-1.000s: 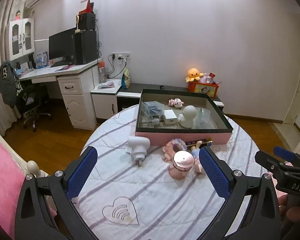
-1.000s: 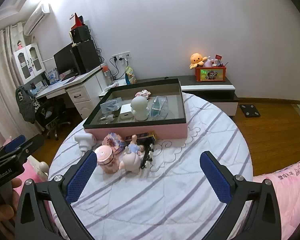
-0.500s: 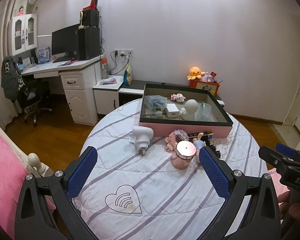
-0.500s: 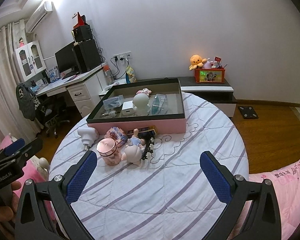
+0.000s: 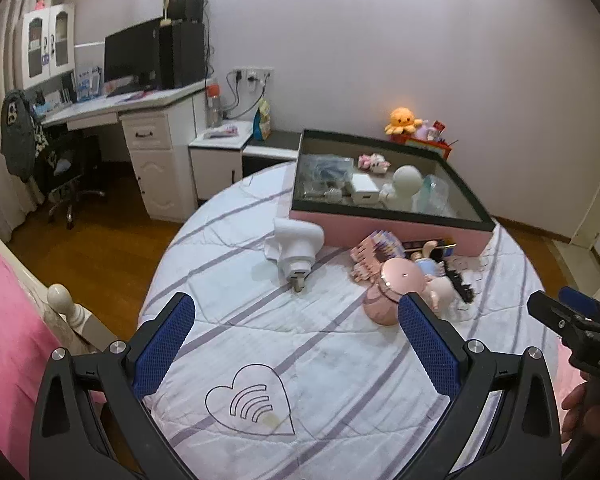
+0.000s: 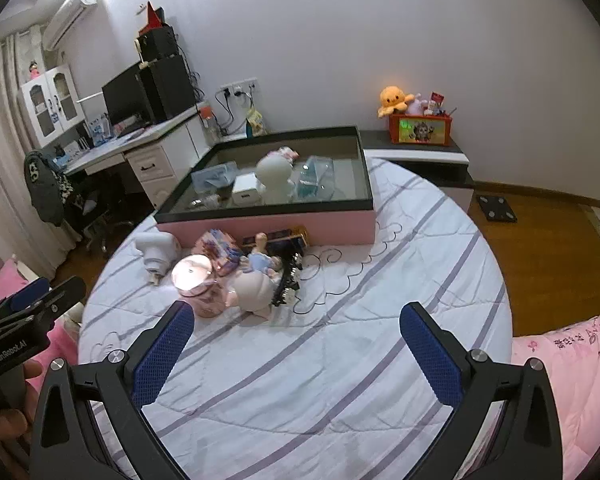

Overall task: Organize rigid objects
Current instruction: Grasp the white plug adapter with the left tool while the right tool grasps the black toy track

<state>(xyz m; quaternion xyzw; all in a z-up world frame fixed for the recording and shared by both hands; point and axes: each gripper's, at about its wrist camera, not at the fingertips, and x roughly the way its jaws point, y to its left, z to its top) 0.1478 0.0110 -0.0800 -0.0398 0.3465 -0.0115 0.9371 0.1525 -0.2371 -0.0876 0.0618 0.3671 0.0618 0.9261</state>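
- Left tool (image 5: 296, 338): jaws spread wide and empty, held above the near part of the round desk (image 5: 340, 380), which is covered with a striped cloth.
- Right tool (image 6: 296, 338): jaws likewise wide and empty, hovering over bare cloth; its tip also shows at the right edge of the left wrist view.
- Pink-sided tray (image 6: 300, 226): ahead of both tools at the far side of the desk. It already holds a white round-headed figure (image 6: 275, 174), a small white box (image 6: 246, 192) and clear plastic pieces.
- Loose items, lying just short of the tray's near wall:
  - White plug-shaped gadget (image 5: 296, 246): ahead of the left tool, between its fingers as seen, lying on its side with the metal tip toward the tool.
  - Pink lidded jar (image 5: 396, 288): just beyond the left tool's right finger (image 5: 428, 344), touching a doll (image 6: 256, 280) that lies beside it.
  - Black comb-like piece (image 6: 286, 286) and printed packets (image 6: 218, 250): crowded against the doll.
- Likely hazards:
  - The jar, doll and comb touch, so a finger lowered between them may push a neighbour aside or tip the jar.
  - The soft cloth may bunch under a finger and shift the pile.
  - The gadget's rounded body may slip from a shallow pinch.
  - Both tools aim at one cluster and may collide.
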